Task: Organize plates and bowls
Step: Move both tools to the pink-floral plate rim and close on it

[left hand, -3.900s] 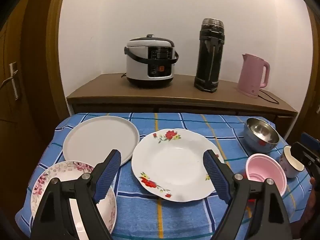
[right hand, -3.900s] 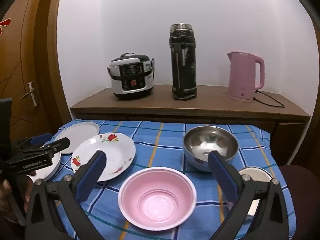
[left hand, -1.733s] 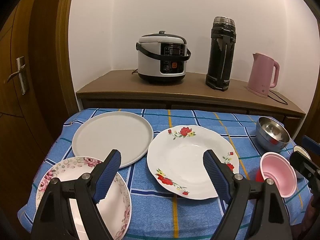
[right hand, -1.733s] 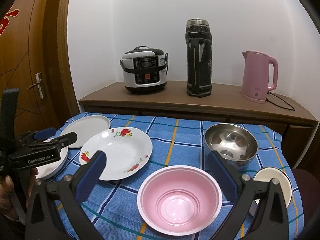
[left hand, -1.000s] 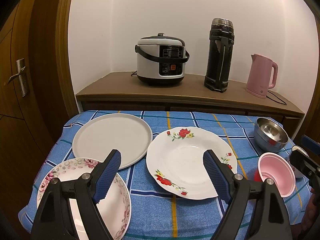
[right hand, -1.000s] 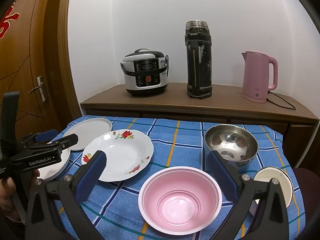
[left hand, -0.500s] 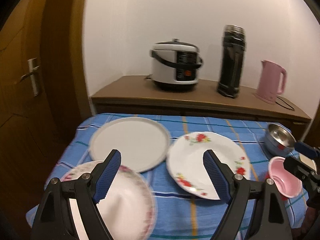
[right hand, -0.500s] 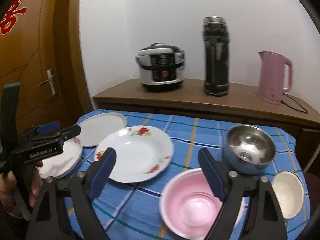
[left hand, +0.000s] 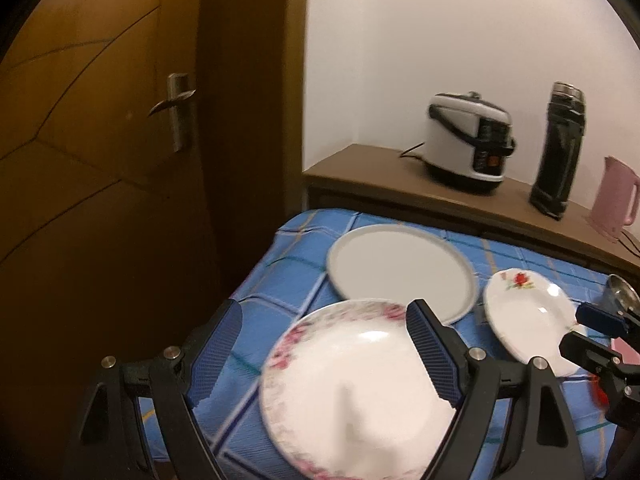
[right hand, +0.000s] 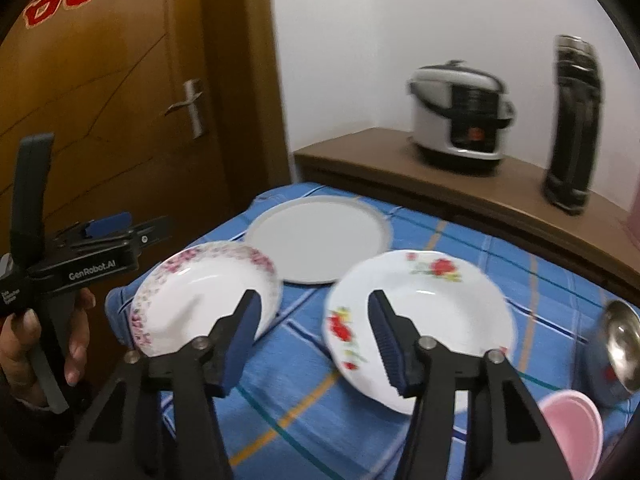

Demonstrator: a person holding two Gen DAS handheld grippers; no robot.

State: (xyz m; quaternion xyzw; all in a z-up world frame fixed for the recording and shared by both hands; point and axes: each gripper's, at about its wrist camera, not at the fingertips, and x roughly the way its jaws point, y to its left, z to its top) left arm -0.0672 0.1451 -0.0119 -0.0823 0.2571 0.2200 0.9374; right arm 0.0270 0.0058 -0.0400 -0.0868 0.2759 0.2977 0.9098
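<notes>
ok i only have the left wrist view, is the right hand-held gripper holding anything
Observer: No. The right hand-held gripper is open, with nothing between its pads.
Operator: what's it pointing at
Observer: Its own view frames the strip of tablecloth between the pink-flowered plate and the red-flowered plate.
Operator: and the pink bowl, i only get a sliver
Observer: The pink bowl sits at the table's near right, just in front of the steel bowl. I cannot tell whether they touch.
</notes>
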